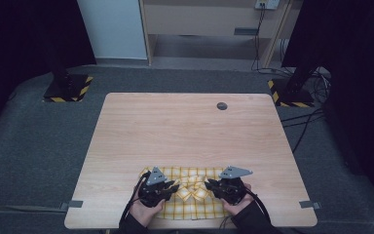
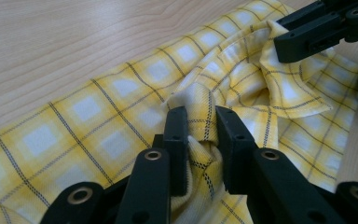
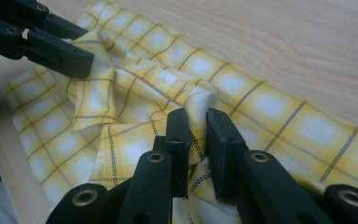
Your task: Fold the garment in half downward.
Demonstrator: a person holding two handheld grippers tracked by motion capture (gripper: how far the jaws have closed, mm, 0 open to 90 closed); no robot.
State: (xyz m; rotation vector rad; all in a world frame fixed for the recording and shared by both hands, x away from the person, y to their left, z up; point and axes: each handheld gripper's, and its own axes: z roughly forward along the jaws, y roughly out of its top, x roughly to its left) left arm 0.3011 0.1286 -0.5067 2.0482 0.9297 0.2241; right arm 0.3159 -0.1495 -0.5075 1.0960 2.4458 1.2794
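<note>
1. A person's two hands enter at the near edge of the light wooden table (image 1: 185, 122), each holding a black two-jaw gripper with a grey three-cornered plate on top.
2. The left gripper (image 1: 171, 186) sits near the near edge, left of centre. In the left gripper view (image 2: 200, 135) its jaws stand nearly closed and pinch a raised fold of the yellow checked cloth with dark grid lines (image 2: 121, 126); the fabric bunches between the pads.
3. The right gripper (image 1: 209, 185) sits level with it, right of centre, jaws pointing toward the left one. In the right gripper view (image 3: 196, 126) its jaws are likewise nearly closed on a gathered ridge of the same cloth (image 3: 270, 112).
4. The cloth (image 1: 192, 175) lies flat along the near edge of the table, about midway between the near corners. Its middle portion is crumpled and lifted into folds between the two grippers; the outer portions lie smooth on the wood.
5. In each gripper view the opposite gripper's jaws appear farther off, holding another corner-like fold.
6. A small dark round disc (image 1: 222, 106) lies near the far edge of the table, right of centre, well apart from the cloth.
</note>
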